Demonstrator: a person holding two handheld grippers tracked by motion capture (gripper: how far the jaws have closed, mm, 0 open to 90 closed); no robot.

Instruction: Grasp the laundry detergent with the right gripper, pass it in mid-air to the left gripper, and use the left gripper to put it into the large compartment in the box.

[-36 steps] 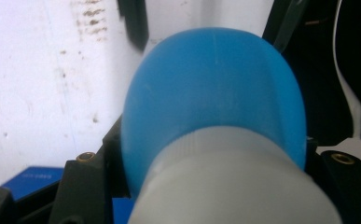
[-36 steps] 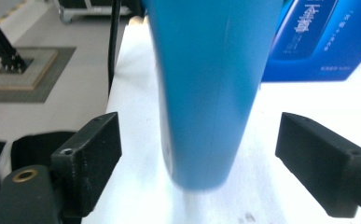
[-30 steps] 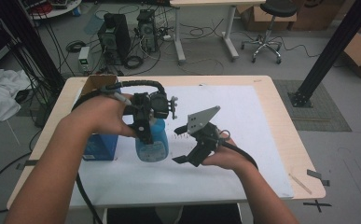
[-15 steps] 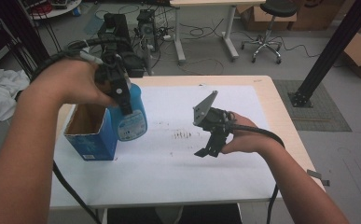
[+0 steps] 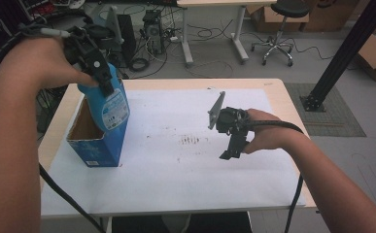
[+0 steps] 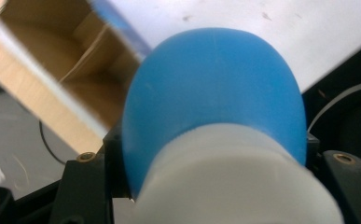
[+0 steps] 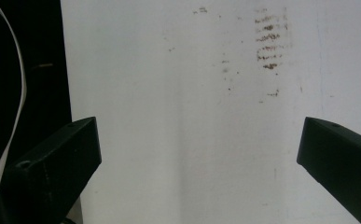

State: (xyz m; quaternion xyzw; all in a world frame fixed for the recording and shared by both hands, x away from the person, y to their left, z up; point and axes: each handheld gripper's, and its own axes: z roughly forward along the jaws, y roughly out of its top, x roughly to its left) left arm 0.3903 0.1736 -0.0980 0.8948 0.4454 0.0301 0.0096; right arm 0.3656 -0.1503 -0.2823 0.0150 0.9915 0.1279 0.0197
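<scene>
We hold the blue bottle (image 5: 109,99) pinched in our left gripper (image 5: 98,73), raised over the open blue box (image 5: 95,145) at the tabletop's (image 5: 273,90) left. Our right gripper (image 5: 231,145) hovers right of center, its jaws spread and empty.

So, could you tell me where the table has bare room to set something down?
The white sheet is free from the blue box across to the right gripper, bar a small smudge, and along the near edge. It is crowded at the left: the left gripper holds the blue bottle over the open box.
</scene>
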